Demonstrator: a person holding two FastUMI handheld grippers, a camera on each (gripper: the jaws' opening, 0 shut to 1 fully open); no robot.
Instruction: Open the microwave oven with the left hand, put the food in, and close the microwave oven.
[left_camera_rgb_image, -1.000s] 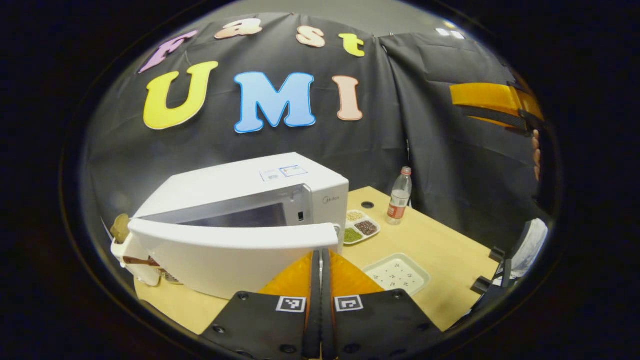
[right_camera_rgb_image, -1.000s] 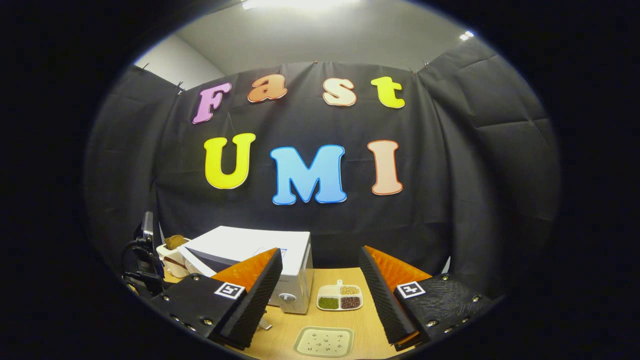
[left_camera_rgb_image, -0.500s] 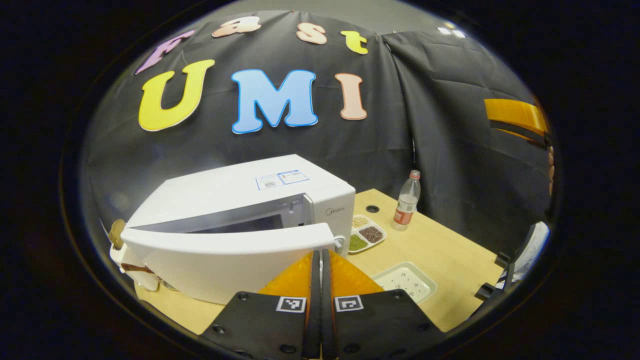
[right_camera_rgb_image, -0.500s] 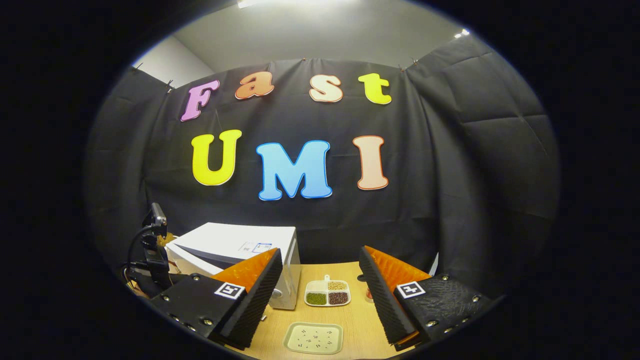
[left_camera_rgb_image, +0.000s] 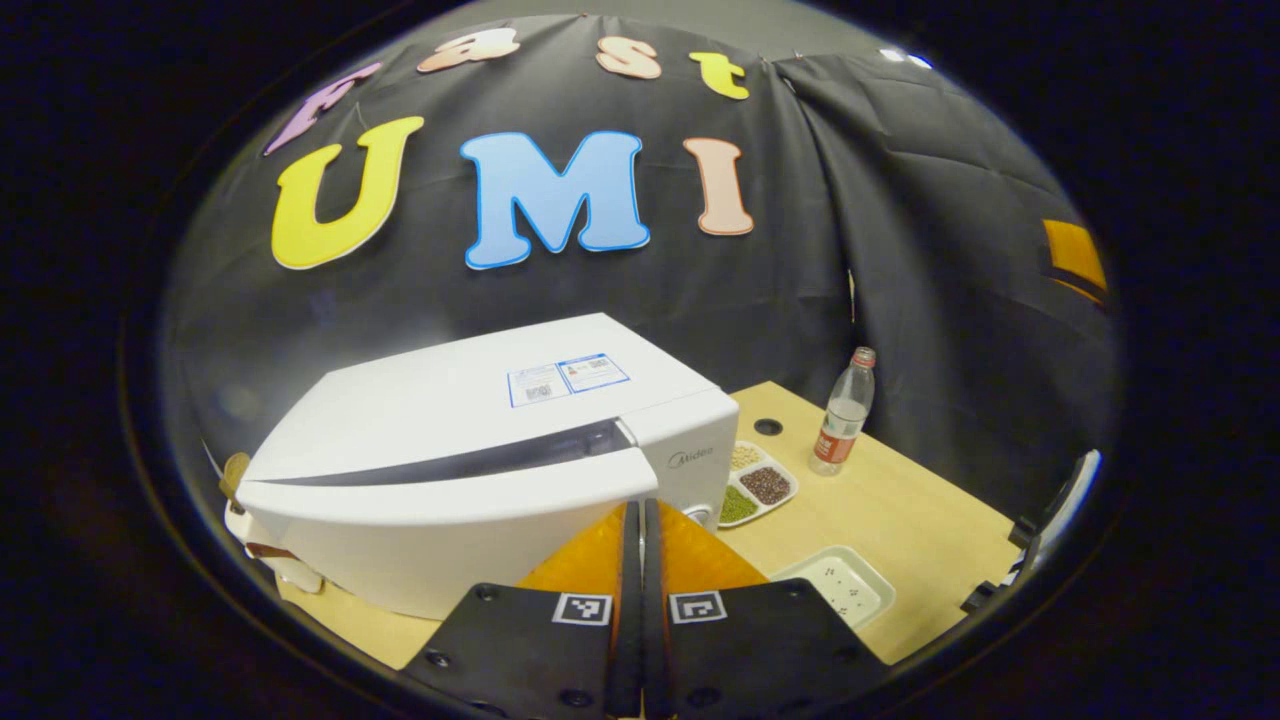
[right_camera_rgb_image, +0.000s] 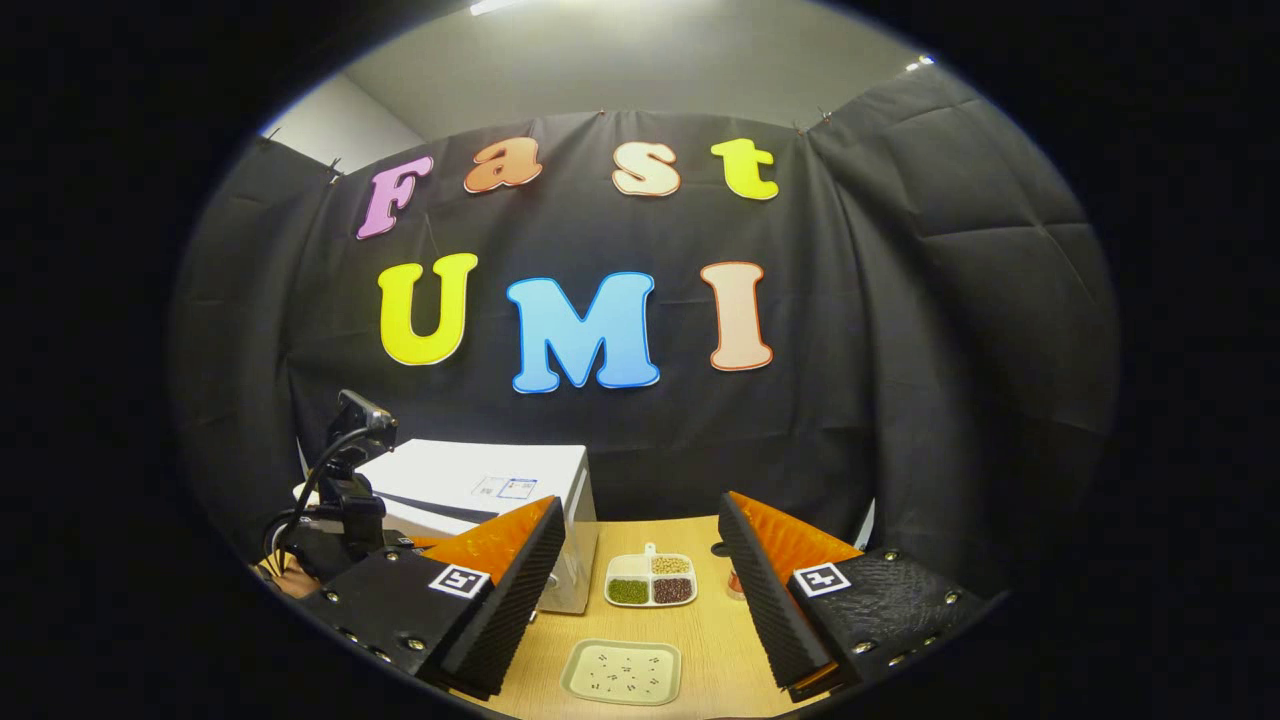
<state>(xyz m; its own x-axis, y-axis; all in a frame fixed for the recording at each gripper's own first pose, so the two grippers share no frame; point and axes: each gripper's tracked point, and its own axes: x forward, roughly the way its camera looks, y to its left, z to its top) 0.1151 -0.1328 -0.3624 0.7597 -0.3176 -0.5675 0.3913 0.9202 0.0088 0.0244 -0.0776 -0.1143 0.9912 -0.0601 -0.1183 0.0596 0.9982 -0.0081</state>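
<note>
Microwave oven (left_camera_rgb_image: 480, 470): I am pressing its nearly shut door (left_camera_rgb_image: 440, 540) with my closed left hand-held gripper (left_camera_rgb_image: 642, 520); right hand-held gripper (right_camera_rgb_image: 640, 560) gaping, empty.

The microwave's (left_camera_rgb_image: 470, 440) interior is hidden behind its nearly closed door (left_camera_rgb_image: 440, 530).

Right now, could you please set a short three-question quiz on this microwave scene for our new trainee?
1. True or false: the microwave door is fully shut.
2. The left gripper has its fingers: A) spread wide, B) pressed together, C) around the bottle.
3. How many sections does the divided dish have?

Key:
1. False; a dark gap shows along the door's top edge.
2. B.
3. Four; three hold grains or beans, green, brown and beige.
</note>
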